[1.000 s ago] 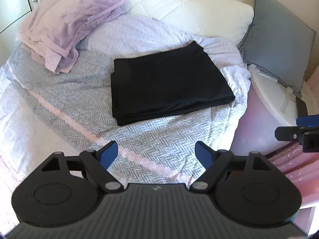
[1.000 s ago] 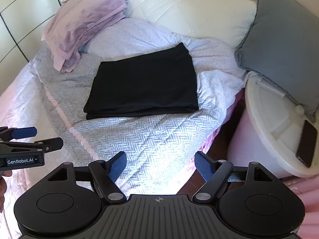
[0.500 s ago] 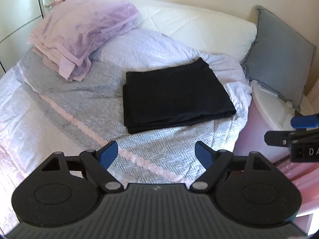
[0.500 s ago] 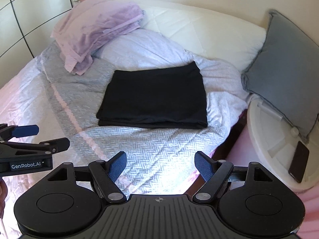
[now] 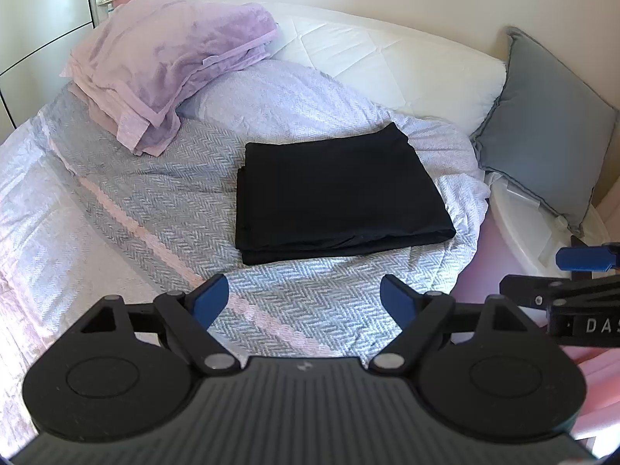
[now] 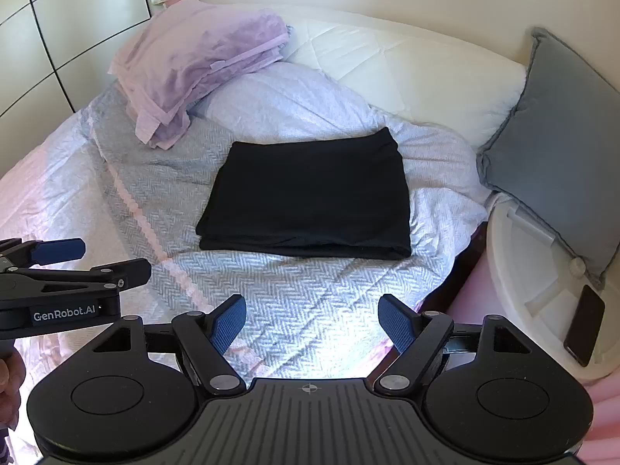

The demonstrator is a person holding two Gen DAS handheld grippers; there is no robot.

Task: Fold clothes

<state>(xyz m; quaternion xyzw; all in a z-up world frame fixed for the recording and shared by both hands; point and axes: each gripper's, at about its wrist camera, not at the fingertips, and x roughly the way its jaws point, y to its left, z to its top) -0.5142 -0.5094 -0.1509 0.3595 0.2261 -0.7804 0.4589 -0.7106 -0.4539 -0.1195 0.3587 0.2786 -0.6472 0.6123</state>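
A black garment [image 5: 333,193] lies folded into a flat rectangle on the grey herringbone bedspread [image 5: 162,193]; it also shows in the right wrist view [image 6: 310,197]. My left gripper [image 5: 304,302] is open and empty, held back from the garment's near edge. My right gripper [image 6: 312,321] is open and empty, also well short of the garment. The right gripper shows at the right edge of the left wrist view [image 5: 573,271], and the left gripper at the left edge of the right wrist view [image 6: 77,259].
A pile of lilac cloth [image 5: 166,62] lies at the back left on the bed. A white pillow [image 5: 387,62] and a grey cushion [image 5: 542,131] are behind. A white round side table [image 6: 534,294] with a dark phone [image 6: 583,325] stands right. Cupboard doors [image 6: 58,19] are left.
Both grippers have drawn back and up from the bed; the folded garment looks smaller and farther. The garment itself has not moved, and both grippers stay open.
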